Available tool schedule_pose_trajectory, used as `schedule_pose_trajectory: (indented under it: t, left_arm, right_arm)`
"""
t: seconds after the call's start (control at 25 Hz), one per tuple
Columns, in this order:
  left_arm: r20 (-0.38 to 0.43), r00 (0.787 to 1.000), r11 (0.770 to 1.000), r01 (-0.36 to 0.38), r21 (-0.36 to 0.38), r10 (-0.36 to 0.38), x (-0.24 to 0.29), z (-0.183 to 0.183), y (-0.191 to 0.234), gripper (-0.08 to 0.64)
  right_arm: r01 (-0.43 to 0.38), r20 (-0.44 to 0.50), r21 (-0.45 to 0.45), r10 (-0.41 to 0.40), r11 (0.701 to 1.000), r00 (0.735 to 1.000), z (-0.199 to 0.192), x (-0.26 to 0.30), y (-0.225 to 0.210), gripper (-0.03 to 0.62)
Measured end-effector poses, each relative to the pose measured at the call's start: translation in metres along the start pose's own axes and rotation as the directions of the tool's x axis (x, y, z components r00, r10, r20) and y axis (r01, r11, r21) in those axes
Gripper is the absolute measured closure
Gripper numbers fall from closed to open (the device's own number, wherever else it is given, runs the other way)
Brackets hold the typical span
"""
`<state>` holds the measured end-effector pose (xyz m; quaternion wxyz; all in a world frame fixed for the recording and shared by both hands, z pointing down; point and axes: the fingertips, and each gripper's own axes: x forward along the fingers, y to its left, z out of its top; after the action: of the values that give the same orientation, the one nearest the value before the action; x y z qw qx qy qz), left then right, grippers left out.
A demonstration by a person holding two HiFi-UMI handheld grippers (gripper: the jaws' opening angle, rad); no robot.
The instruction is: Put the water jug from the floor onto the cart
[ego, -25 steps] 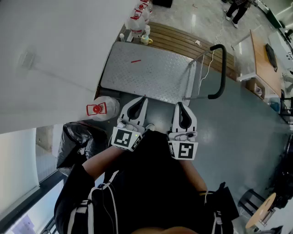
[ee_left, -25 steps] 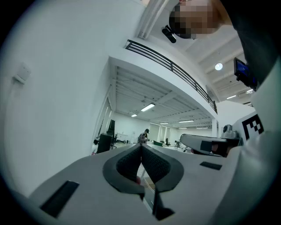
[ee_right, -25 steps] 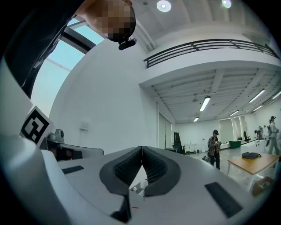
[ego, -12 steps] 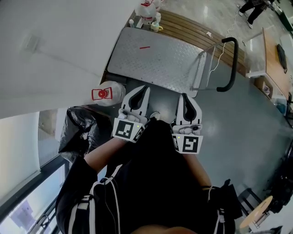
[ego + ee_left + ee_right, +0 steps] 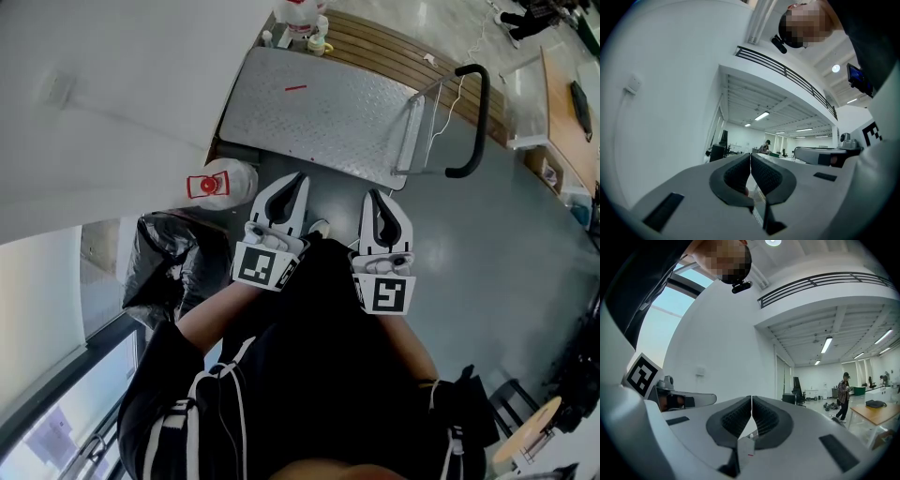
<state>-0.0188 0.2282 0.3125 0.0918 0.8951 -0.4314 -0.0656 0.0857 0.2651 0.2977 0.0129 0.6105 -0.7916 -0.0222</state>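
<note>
Head view, not right gripper view: water jug (image 5: pixel 228 179) beside cart (image 5: pixel 323 122)

Grey floor (image 5: pixel 511 248) bearing cart (image 5: pixel 319 127), jug (image 5: pixel 223 184)

The clear, red-capped water jug (image 5: pixel 228 179) stands on the floor, just beside the grey cart (image 5: pixel 356 141).

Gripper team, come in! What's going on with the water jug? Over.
Left gripper and right gripper shut, empty. Water jug on floor by cart, untouched. Black bag next to it.
</note>
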Motion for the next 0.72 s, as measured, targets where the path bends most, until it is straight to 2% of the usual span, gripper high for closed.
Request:
schedule_pose_trajectory:
  t: [0.12, 0.24, 0.48, 0.72]
  left_arm:
    - [-0.004, 1.000, 1.000, -0.023, -0.007, 0.023, -0.008, -0.006, 0.003, 0.541]
    - [0.016, 1.000, 1.000, -0.012, -0.002, 0.012, -0.014, 0.001, 0.004, 0.541]
    - [-0.014, 1.000, 1.000, 0.005, 0.021, -0.005, -0.008, -0.001, -0.005, 0.541]
    - [-0.041, 0.999, 1.000, 0.017, 0.004, -0.017, 0.007, -0.007, 0.002, 0.541]
  right_arm:
    - [0.007, 0.034, 0.002, -0.007, 1.000, 0.999, -0.002, -0.007, 0.000, 0.572]
    - [0.008, 0.014, 0.058, -0.009, 0.998, 1.000, -0.012, -0.013, -0.004, 0.572]
    - [0.003, 0.065, 0.058, -0.007, 0.998, 0.998, -0.002, -0.013, -0.002, 0.572]
    - [0.054, 0.018, 0.082, -0.055, 0.995, 0.998, -0.015, -0.007, -0.013, 0.572]
